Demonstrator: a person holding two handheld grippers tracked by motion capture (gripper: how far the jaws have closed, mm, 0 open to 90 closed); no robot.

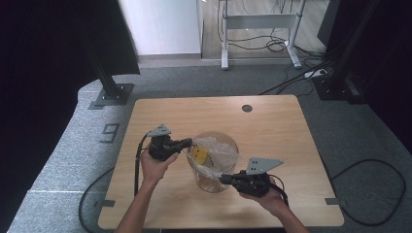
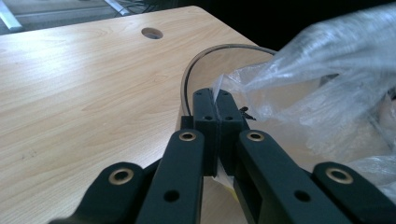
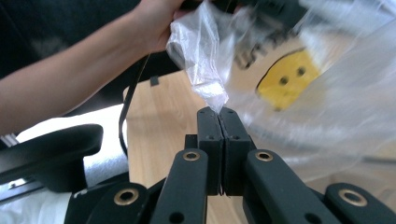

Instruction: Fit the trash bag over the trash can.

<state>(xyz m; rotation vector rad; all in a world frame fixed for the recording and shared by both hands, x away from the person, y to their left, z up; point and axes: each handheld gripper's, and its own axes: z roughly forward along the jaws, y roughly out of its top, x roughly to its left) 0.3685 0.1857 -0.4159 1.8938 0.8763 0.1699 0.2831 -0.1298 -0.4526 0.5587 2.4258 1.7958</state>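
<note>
**Gripping the Plastic Bag at Two Edges over the Container**

Holding position: the left claw (image 2: 217,109) is pressed together on a thin fold of the clear plastic bag (image 2: 322,88); the film emerges from between its tips and spreads ahead and to the right of them. The rim of the round container (image 2: 205,53) curves just beyond the claw tips, with the bag lying inside that rim.

The right claw (image 3: 219,116) is likewise closed, pinching a gathered point of the bag directly above its tips. A yellow face print (image 3: 287,74) on the film lies ahead and to the right of this claw.

In the high view, the left claw (image 1: 188,142) meets the bag (image 1: 214,150) at the container's left side, and the right claw (image 1: 224,178) meets it at the near right side. The container (image 1: 214,182) stands between both claws on the wooden worktop (image 1: 272,131).
</note>
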